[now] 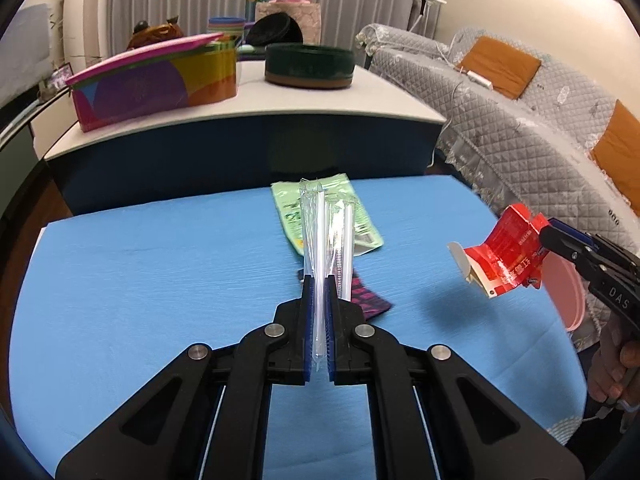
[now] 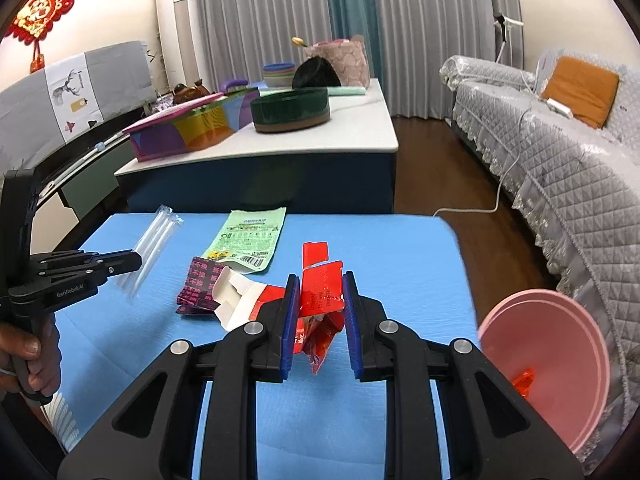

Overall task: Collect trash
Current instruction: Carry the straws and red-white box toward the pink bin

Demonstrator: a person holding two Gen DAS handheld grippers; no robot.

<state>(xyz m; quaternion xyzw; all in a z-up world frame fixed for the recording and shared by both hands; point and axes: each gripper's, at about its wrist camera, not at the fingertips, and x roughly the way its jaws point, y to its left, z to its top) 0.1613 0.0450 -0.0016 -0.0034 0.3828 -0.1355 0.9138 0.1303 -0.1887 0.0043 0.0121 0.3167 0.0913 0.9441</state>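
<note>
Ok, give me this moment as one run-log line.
left gripper: shut on straw packet | right gripper: shut on red carton | on blue mat: green pouch, purple wrapper | pink basin: at mat's right

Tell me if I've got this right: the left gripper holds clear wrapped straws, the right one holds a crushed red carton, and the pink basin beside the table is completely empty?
Not quite. The pink basin already holds an orange-red scrap, seen in the right wrist view. The rest stands: the left gripper holds the clear wrapped straws, the right gripper the crushed red carton.

Home living room: sofa (image 2: 560, 168), curtains (image 2: 280, 8).
</note>
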